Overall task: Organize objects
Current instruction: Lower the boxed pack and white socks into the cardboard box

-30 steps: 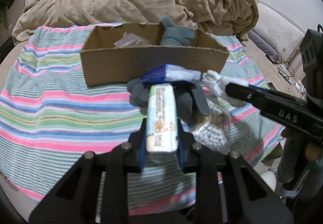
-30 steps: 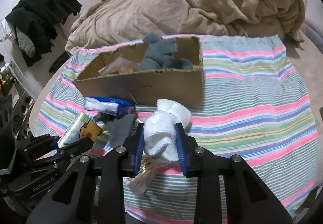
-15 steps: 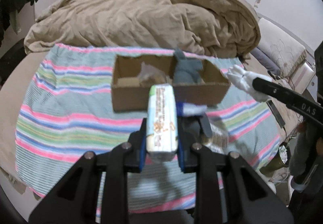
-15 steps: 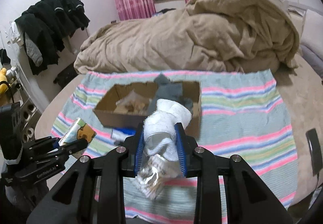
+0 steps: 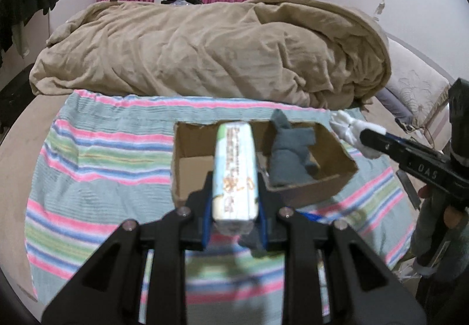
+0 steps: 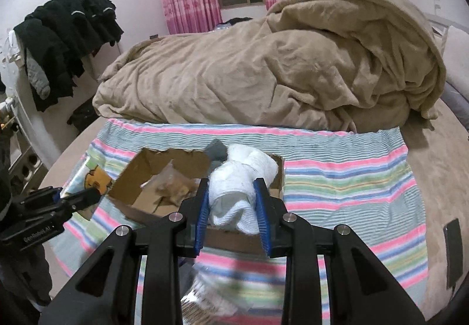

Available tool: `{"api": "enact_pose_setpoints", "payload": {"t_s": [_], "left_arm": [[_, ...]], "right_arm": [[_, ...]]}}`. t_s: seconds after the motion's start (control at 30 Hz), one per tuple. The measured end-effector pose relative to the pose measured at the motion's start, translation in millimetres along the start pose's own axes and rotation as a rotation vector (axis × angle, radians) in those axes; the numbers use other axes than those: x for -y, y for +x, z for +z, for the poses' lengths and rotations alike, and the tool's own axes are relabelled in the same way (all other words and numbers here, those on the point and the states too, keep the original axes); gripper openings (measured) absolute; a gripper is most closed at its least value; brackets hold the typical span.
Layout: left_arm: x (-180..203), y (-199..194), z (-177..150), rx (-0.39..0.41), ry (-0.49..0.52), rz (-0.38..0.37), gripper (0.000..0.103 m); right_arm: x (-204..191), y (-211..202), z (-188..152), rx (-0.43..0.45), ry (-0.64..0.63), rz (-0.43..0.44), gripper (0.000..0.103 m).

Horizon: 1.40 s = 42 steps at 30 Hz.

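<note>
While both tools ride high over the bed, the left view shows the left tool (image 5: 234,216) pinching a printed pack (image 5: 235,175), now lifted from the striped cloth (image 5: 102,155) where it sat a second ago and hanging over the box (image 5: 304,193). That puts it close to a drop, by my read. Inside the box at 2 o'clock slumps a grey cloth (image 5: 288,155); at 3 o'clock the right tool (image 5: 366,143) carries its white bundle (image 5: 348,131). A tan duvet (image 5: 219,49) fills 12 o'clock.

Over to the right view: the right tool (image 6: 233,204) is clamped on the white bundle (image 6: 243,181), likewise raised above the box (image 6: 137,175), with a clear bag (image 6: 173,187) in it. At 9 o'clock the left tool (image 6: 88,196) holds the pack (image 6: 91,175). Blurred items lie on the cloth at 6 o'clock. Watch the crowding: two tools heading for one small box could bump.
</note>
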<state>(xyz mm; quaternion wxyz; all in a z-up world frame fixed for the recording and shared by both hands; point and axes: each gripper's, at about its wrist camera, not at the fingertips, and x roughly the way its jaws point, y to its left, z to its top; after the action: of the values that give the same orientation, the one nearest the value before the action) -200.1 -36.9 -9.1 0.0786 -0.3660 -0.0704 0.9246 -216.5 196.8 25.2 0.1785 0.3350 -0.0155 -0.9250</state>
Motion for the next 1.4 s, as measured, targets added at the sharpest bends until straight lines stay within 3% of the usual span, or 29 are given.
{"api": "enact_pose_setpoints", "payload": {"t_s": [0.4,0.67,0.73,0.87,0.93,1.3,1.4], "left_arm": [[-23.7,75.9,10.7,-0.082,-0.013,0.027,0.025],[-17.5,91.9,6.6,-0.117,0.017,0.045,0.032],[-14.6,88.8,8.7,-0.115,0.024,0.061,0.036],[-12.1,73.7,11.1,-0.087,0.01,0.053,0.072],[-10.2,64.1,10.9,-0.071,0.014,0.057,0.073],[-4.9,-8.1,-7.7,-0.003,-0.016,0.05,0.073],[-5.4,-27.9,-14.5,0.01,-0.02,0.05,0.073]], "right_arm": [[13.8,69.9,-6.6,-0.077,0.003,-0.036,0.031],[14.4,85.3,-21.2,-0.11,-0.012,-0.071,0.032],[15.6,84.0,-20.9,-0.112,0.001,-0.06,0.034],[16.0,74.3,-18.3,-0.103,0.03,-0.021,0.048],[13.5,65.7,-16.8,-0.089,0.031,-0.032,0.055],[-2.5,8.5,-16.2,-0.034,0.032,-0.041,0.057],[-8.7,-7.6,-18.6,-0.022,0.028,-0.041,0.063]]}}
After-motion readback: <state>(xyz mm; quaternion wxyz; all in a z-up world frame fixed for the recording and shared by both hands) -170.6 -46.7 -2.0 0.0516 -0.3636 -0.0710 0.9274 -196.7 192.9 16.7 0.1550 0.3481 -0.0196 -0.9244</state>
